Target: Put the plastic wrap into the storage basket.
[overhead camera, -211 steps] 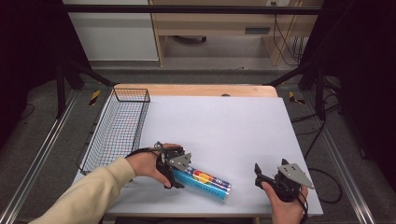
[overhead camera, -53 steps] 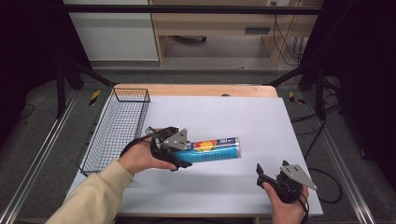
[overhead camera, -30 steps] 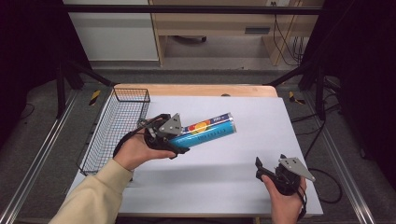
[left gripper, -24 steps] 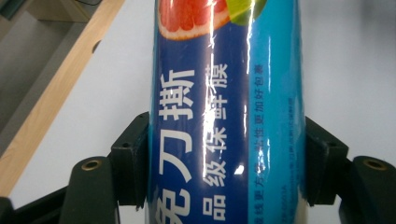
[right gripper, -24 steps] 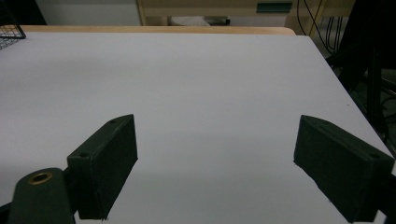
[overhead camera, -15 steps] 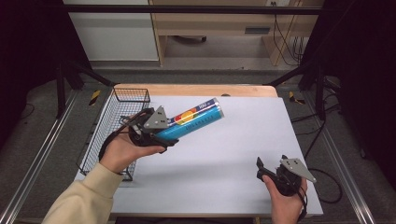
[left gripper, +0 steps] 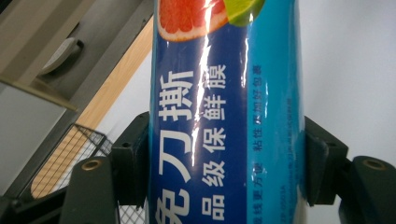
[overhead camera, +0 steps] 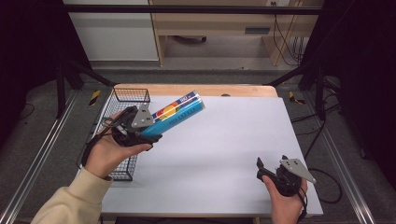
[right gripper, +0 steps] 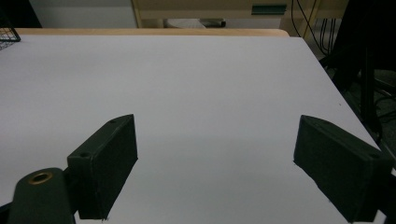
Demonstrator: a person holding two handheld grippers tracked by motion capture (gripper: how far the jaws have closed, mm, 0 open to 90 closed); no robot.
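Note:
A long blue cling-film box (overhead camera: pixel 176 115) with a grapefruit picture hangs in the air over the table's left side, tilted up to the right. My left gripper (overhead camera: pixel 145 129) is shut on its lower end, beside the wire basket (overhead camera: pixel 122 99). In the left gripper view the blue box (left gripper: pixel 224 112) fills the gap between the two black jaws, which press on both its sides. My right gripper (overhead camera: pixel 265 171) rests low at the table's front right, open, with nothing between its fingers (right gripper: pixel 105 163).
The black wire basket stands along the table's left edge, partly under my left hand. The white table top (overhead camera: pixel 224 140) stretches between the two grippers. A wooden strip (overhead camera: pixel 196 89) runs along the far edge, with a cabinet beyond.
My left gripper has lifted the blue box off the table and carried it up and left toward the wire basket, tilting it more. The right gripper has stayed in place.

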